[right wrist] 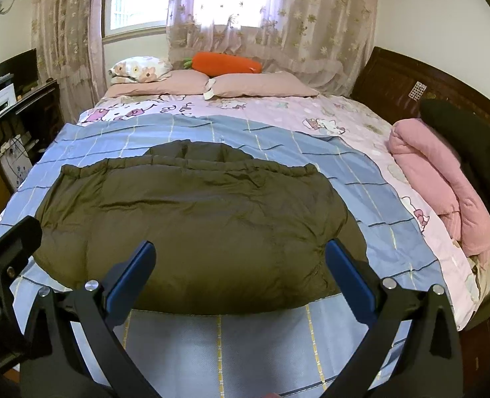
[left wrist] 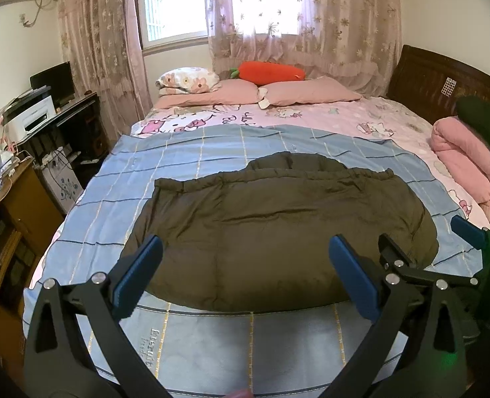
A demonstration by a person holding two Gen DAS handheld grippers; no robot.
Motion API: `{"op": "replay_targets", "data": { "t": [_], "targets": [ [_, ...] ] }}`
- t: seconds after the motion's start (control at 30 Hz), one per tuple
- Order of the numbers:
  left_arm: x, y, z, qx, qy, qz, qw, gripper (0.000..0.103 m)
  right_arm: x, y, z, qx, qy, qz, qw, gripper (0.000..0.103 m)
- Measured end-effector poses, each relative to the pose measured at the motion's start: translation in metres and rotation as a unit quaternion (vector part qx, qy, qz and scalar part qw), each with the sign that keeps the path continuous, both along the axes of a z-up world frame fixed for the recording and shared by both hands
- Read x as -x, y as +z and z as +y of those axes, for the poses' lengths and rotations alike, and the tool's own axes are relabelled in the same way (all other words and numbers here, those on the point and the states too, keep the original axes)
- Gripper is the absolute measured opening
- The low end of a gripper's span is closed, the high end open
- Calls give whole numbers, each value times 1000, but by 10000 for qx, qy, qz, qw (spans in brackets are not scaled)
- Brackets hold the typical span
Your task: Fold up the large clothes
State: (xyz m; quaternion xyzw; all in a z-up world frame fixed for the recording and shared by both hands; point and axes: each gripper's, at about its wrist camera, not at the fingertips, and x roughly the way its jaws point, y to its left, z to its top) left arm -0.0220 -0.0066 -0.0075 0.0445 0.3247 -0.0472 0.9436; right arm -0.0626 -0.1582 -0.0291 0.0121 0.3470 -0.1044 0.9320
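Bed [right wrist: 361, 116] carries a blue checked sheet [right wrist: 278, 152], and on it the dark olive padded jacket [right wrist: 195, 225] lies as a compact doubled slab, gathered hem edge at the far side, a hood or collar showing beyond it. That shape fits either a fold already made or one more fold to come. Left gripper [left wrist: 245, 275] and right gripper [right wrist: 241, 278] hover over the near edge, jaws spread wide, holding nothing; any further grip should take the full thick edge, both sides level.
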Motion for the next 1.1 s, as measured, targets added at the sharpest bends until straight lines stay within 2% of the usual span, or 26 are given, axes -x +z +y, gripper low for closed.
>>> {"op": "replay_targets", "data": {
  "t": [1.1],
  "targets": [
    [1, -4, -2, 100, 8, 65, 9999, 101, -1, -3, 11, -18, 82, 51, 10000, 102]
  ]
}}
